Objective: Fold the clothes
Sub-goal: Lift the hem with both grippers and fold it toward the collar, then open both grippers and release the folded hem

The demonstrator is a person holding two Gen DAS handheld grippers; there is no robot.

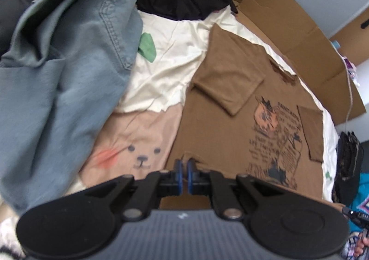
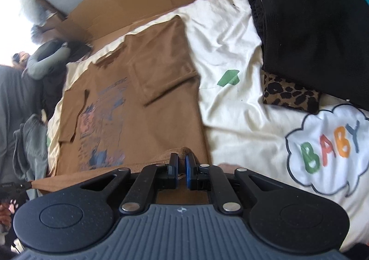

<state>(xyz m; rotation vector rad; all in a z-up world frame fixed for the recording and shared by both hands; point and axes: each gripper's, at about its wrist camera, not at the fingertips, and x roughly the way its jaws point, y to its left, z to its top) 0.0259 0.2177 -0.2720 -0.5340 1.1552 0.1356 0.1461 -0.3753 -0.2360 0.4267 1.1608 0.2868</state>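
Because both sleeves already lie folded inward, I pinch the near hem of the brown T-shirt (image 1: pixel 219 126), spread flat on the cream bedsheet (image 2: pixel 230 52), in my left claw (image 1: pixel 184 169) and right claw (image 2: pixel 181 163), ready to fold it toward the far collar.

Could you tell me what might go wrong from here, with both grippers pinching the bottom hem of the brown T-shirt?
1. Each grip is thin: the left gripper and right gripper pinch only the hem edge of the brown T-shirt, so one corner could slip out and skew the fold.
2. The folded-in sleeve lies loose and may flip open as the hem is carried over.
3. The denim garment crowds the left side and could snag.
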